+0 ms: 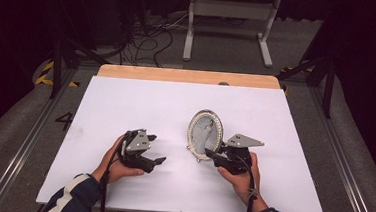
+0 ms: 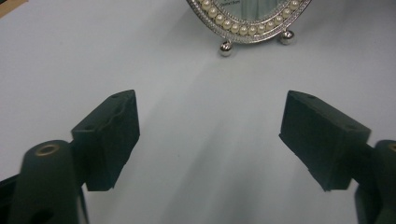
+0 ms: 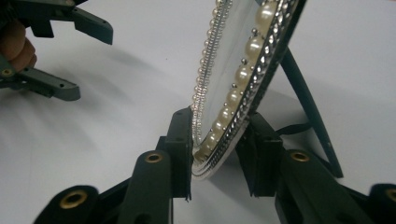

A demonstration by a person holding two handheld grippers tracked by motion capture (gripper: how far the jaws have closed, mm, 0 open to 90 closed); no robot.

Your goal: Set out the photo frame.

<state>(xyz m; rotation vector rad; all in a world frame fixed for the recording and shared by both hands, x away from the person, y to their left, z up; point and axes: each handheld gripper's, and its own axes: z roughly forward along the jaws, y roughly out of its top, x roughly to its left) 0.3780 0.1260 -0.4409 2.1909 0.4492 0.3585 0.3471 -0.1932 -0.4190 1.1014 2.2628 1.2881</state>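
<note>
High view, frame: I see the oval pearl-rimmed picture frame (image 1: 205, 135) standing upright on the white surface (image 1: 126, 101), a little right of centre and towards the near edge.
High view, right gripper: my right gripper (image 1: 216, 156) sits at the frame's lower right rim, touching it, with the hand behind it.
High view, left gripper: my left gripper (image 1: 157, 161) rests on the surface to the left of the frame, apart from it, pointing towards it.
Left gripper view, jaws: spread wide over bare surface, nothing between them, so I read this gripper as released.
Left gripper view, frame: its lower rim (image 2: 247, 25) and two small ball feet show ahead, beyond the jaws and untouched by them.
Right gripper view, grip: the jaws are clamped on the frame's lower edge (image 3: 233, 100), one pad on the glass side, one on the back.
Right gripper view, stand: the dark back leg (image 3: 310, 112) props the frame, which leans slightly.
Right gripper view, other gripper: the left gripper (image 3: 70, 56) lies farther off, jaws parted.
</note>
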